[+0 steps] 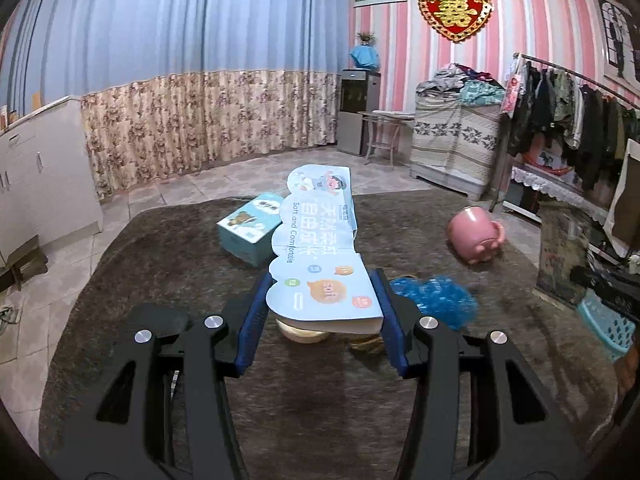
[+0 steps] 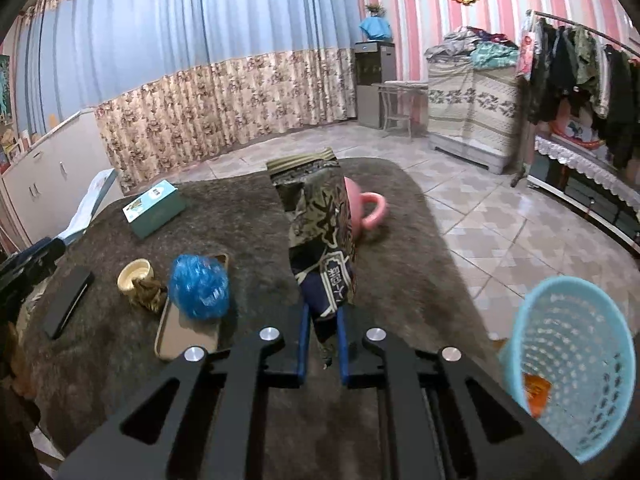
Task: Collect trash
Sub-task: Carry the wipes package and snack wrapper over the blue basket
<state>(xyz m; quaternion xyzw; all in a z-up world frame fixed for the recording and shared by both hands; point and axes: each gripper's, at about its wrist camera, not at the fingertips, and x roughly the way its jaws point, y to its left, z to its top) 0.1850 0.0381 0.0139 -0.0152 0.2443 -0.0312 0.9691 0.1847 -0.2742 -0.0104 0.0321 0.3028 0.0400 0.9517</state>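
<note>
Left gripper (image 1: 322,312): jaws about half open, clamped on the sides of a flattened pale-blue carton (image 1: 316,248), held level above the tabletop (image 1: 160,264) so the long card stays clear of the clutter beneath; right gripper (image 2: 322,344): jaws nearly closed, pinching the bottom of a dark patterned foil bag (image 2: 320,232), which stands upright out of the grip. Both pieces look like trash lifted for carrying; likely target is the blue mesh basket (image 2: 576,364) beyond the tabletop's right edge, an orange scrap already inside.

Left on the tabletop: blue crumpled plastic (image 2: 199,286) resting on a phone case (image 2: 176,336); cream cup (image 2: 134,276); teal box (image 2: 154,208); black phone (image 2: 68,302).

Hidden: the bag covers most of the pink mug (image 2: 368,210); the carton hides the cream cup except its rim in the left view; basket's base cut off; bag contents cannot be made out.
</note>
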